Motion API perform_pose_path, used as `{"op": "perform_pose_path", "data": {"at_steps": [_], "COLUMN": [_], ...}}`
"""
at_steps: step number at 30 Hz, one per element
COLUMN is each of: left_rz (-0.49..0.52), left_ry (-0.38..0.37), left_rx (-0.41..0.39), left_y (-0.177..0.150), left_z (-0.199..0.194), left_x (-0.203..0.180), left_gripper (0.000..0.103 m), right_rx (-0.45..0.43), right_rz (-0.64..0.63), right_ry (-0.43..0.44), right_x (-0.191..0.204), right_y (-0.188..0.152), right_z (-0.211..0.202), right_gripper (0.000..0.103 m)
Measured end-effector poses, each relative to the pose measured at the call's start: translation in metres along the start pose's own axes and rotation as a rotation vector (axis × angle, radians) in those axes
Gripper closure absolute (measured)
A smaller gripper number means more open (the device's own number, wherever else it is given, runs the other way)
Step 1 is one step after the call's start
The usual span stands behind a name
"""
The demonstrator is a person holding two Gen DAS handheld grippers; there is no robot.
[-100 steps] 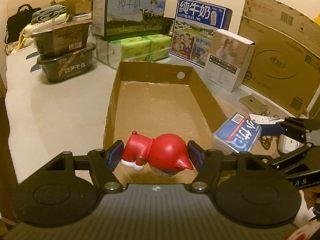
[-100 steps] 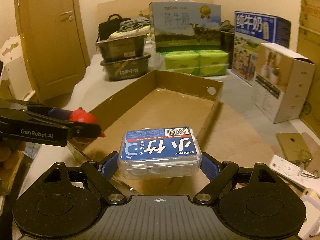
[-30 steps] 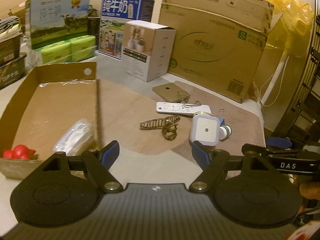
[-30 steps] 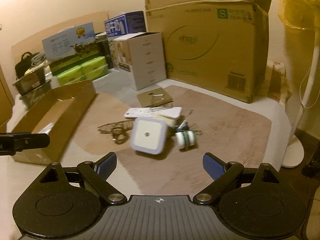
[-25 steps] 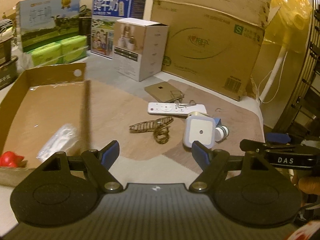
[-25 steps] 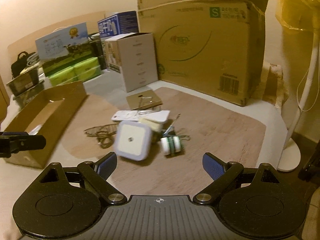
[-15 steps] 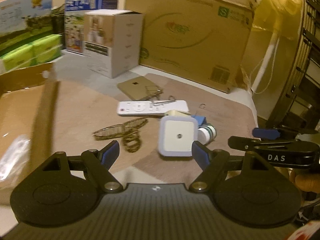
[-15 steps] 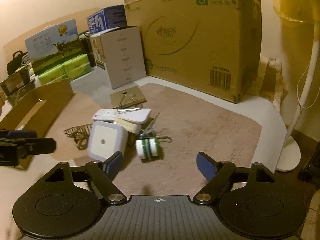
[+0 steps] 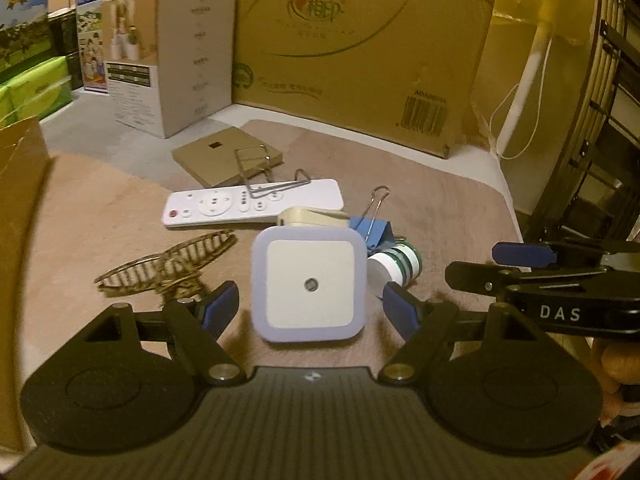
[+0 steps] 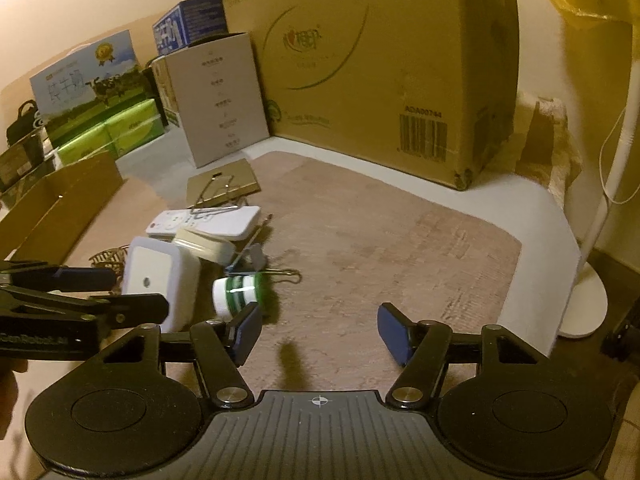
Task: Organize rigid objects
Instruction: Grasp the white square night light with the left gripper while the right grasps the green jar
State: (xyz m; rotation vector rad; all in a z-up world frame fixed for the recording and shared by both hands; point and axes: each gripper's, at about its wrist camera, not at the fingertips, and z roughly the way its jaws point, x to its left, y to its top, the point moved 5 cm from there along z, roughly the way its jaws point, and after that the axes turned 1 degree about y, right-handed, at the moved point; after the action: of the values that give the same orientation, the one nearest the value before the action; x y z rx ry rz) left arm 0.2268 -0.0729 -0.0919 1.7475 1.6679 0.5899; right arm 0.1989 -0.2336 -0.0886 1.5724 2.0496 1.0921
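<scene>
- Your left tool is open around the night light, not yet gripping.
- Your right tool is closing, empty, beside the green-and-white roll.
- Remote, clips and holder are left on the mat.

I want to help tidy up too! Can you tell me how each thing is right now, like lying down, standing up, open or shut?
left gripper: open, night light between its pads, untouched.
right gripper: closing, nothing between its pads.
night light: standing on edge, facing the left camera.
small green-and-white bottle: lying on its side.
remote: lying flat, buttons up.
blue binder clip: lying down, one wire handle sticking up.
white box: standing, top flap open.
</scene>
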Motion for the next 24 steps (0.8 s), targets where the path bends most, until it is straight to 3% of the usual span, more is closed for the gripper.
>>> {"op": "perform_pose_path", "data": {"at_steps": [5, 14, 19, 24], "left_rz": [0.012, 0.019, -0.006, -0.022], "left_ry": [0.02, 0.012, 0.017, 0.019], "left_rx": [0.013, 0.014, -0.003, -0.015], "left_y": [0.003, -0.009, -0.013, -0.013], "left_z": [0.011, -0.016, -0.036, -0.044], "left_x": [0.001, 0.014, 0.025, 0.034], "left_gripper": [0.04, 0.041, 0.041, 0.041], "right_rx": [0.007, 0.002, 0.003, 0.018], "right_rz": [-0.005, -0.058, -0.101, -0.138], "right_ry": [0.016, 0.092, 0.106, 0.09], "right_x": [0.0, 0.026, 0.042, 0.053], "right_y": [-0.003, 0.001, 0.006, 0.01], "right_z": [0.004, 0.017, 0.029, 0.04], "right_gripper": [0.038, 0.046, 0.057, 0.059]}}
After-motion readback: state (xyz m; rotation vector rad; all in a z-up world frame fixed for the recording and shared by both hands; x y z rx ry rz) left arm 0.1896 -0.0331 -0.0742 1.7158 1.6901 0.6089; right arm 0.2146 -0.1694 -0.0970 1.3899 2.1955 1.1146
